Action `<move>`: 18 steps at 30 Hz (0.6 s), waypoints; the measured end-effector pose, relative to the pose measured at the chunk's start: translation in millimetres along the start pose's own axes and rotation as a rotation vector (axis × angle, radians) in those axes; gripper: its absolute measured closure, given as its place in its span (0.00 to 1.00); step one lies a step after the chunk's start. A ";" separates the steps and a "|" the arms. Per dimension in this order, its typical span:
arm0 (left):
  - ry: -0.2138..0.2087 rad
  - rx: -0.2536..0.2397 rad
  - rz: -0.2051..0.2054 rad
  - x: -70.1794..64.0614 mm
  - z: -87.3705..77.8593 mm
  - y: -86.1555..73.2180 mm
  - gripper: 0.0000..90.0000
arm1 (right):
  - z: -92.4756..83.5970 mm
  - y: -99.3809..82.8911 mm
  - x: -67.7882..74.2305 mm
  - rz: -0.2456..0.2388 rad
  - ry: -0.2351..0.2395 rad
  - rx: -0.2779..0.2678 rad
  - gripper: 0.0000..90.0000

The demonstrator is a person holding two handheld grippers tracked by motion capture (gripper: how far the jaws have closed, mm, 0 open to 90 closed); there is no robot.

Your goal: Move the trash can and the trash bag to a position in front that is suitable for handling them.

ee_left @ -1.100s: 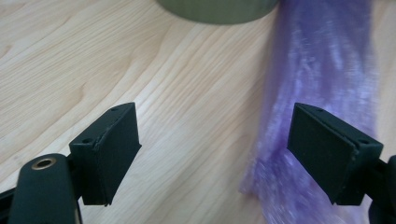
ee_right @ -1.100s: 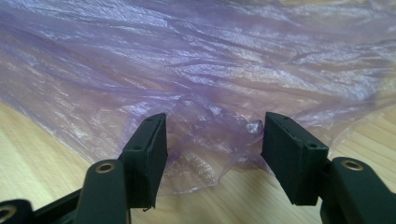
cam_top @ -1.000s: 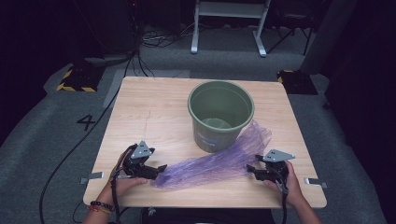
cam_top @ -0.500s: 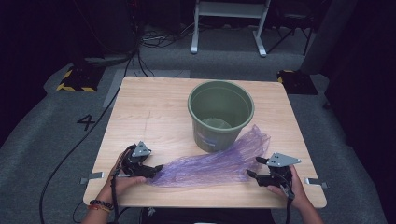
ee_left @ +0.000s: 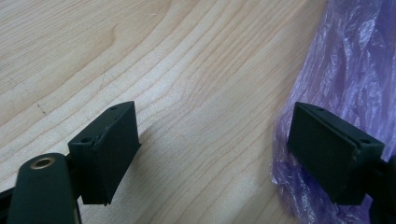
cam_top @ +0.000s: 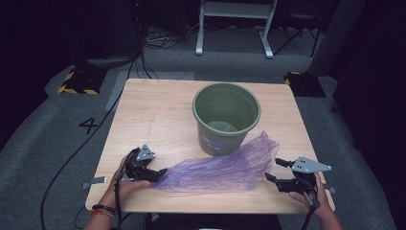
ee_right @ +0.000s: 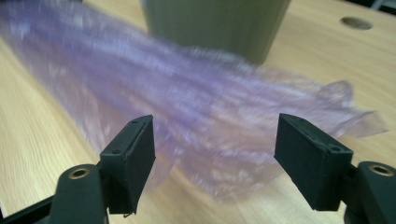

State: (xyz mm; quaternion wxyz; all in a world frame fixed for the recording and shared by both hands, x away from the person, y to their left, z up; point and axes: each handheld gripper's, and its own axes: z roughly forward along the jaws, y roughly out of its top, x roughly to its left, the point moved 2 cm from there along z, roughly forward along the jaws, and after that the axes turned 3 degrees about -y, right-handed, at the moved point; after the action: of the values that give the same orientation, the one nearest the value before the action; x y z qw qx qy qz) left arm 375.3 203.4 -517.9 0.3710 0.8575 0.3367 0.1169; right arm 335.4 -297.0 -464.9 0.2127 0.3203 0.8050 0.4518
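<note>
Lying crumpled along the near half of the wooden table [cam_top: 158,115], the purple plastic bag [cam_top: 215,168] stretches from the left gripper [cam_top: 160,173] to the right, where its wider, ruffled end fans out just beside the foot of the green bucket [cam_top: 226,117].

Neither tool has hold of it. In the left gripper view the jaws stand wide apart over bare wood, one jaw touching or just over the bag's narrow bunched tip. The right gripper [cam_top: 276,171] is spread just as wide, near the bag's right end with film ahead between its jaws, though blur there leaves the gap hard to judge.

Thin film like this should be very light, limp and slippery, likely to slide rather than lift. A gathered fold or the ruffled open edge looks the surest place to pinch.
</note>
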 end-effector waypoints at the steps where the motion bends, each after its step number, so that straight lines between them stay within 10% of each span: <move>1: 0.000 0.000 0.000 0.0 0.1 0.0 0.18 | -1.0 2.4 0.6 0.004 -0.014 -0.001 0.32; 18: 0.001 0.000 -0.002 -0.4 0.6 0.3 0.17 | 48.7 59.0 6.6 -0.078 -0.092 0.027 0.30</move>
State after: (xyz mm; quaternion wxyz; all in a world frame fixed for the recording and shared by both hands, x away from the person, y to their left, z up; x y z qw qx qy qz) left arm 375.4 202.6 -518.1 0.3710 0.8570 0.3379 0.1170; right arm 380.6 -240.7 -438.7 0.2625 0.3119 0.8124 0.4169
